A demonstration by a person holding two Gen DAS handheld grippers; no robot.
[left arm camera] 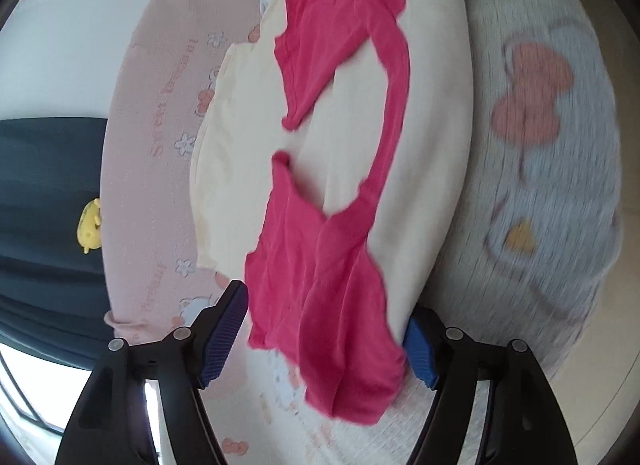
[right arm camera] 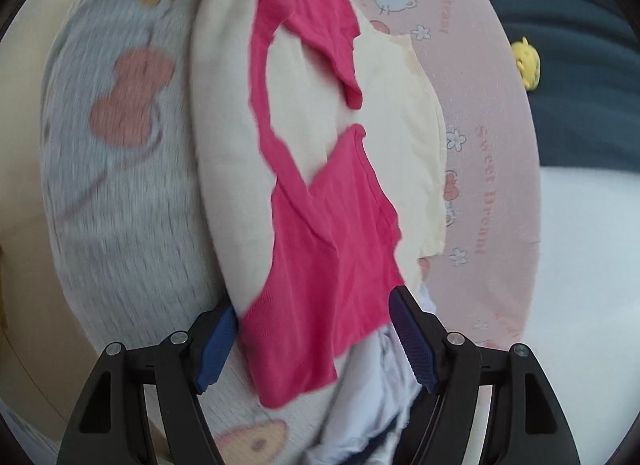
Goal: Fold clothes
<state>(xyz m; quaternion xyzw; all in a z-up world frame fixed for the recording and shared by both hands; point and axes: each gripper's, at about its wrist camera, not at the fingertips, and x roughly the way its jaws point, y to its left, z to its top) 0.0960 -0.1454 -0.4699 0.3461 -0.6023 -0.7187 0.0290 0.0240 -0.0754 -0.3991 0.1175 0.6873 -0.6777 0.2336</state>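
A bright pink-red top [left arm camera: 316, 277] lies stretched along a cream garment [left arm camera: 248, 137] on the bed. A narrow strap joins its two halves, and cream cloth shows through the gap. My left gripper [left arm camera: 326, 305] is open around the near end of the top. Its blue pads [left arm camera: 224, 341] flank the cloth without pinching it. From the opposite end, the right wrist view shows the same pink-red top [right arm camera: 320, 265] on the cream garment [right arm camera: 400, 153]. My right gripper [right arm camera: 314, 301] is open astride that end, and its pads [right arm camera: 412, 341] stand at the cloth's sides.
The clothes rest on a pink cartoon-cat sheet [left arm camera: 152, 145] [right arm camera: 488, 185] beside a grey-blue blanket with a red bow print [left arm camera: 560, 185] [right arm camera: 100, 205]. A crumpled white cloth [right arm camera: 376, 405] lies under the right gripper. A yellow plush toy [left arm camera: 90, 231] [right arm camera: 527, 61] sits on dark fabric [right arm camera: 580, 65].
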